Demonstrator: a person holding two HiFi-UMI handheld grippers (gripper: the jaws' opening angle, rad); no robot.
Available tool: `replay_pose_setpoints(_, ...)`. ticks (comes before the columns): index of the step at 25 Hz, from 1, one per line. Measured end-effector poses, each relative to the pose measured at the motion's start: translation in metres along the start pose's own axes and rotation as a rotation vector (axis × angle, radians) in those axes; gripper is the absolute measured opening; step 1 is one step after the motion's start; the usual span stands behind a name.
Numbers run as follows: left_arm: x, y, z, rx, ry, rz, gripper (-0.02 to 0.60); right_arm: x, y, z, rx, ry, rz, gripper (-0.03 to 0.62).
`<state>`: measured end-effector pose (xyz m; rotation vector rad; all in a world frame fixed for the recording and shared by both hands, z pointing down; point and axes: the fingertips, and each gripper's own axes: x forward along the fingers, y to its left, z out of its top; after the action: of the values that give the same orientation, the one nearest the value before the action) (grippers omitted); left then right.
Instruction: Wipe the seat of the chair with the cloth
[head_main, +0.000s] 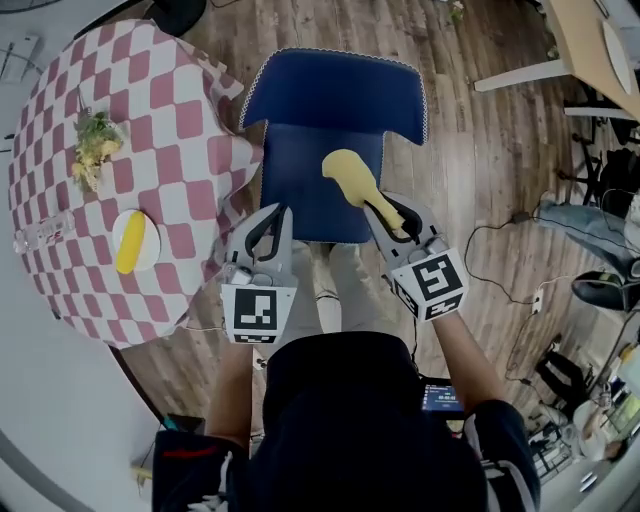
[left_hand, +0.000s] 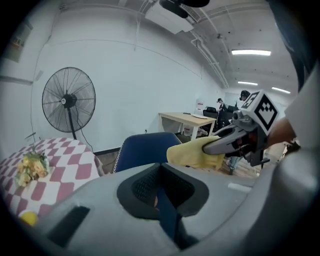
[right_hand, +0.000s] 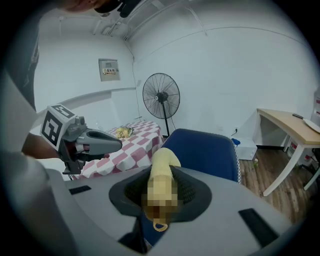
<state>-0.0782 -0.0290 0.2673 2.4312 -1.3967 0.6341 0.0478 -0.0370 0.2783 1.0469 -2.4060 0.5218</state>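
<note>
Cloth (head_main: 352, 176) pinched, right gripper (head_main: 381, 213) tilted down (above seat (head_main: 300, 195)).

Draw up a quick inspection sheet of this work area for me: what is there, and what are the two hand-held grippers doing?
Surface: blue padded chair seat, in front of the person and beside the table.
Job's things: yellow cloth, held over the seat; whether it touches cannot be told.
Clutter: round table with a pink-and-white checked cover carries a flower bunch and a small white plate with a yellow item.
Grippers: right gripper shut on the yellow cloth; left gripper shut, empty.
Cables: black cable on the floor to the right of the chair.
Surroundings: wooden floor, black standing fan, pale wooden desk.
</note>
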Motion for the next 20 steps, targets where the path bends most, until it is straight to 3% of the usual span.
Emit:
replay_pose_setpoints(11,0.028,-0.011,-0.133,-0.058,0.194,-0.091,0.015,0.060,0.027,-0.120,0.083,0.179,0.072,0.074)
replay_pose_setpoints(20,0.060,-0.017,-0.208,-0.088,0.264,-0.100,0.015,0.085,0.036,-0.197,0.146,0.251,0.093,0.074)
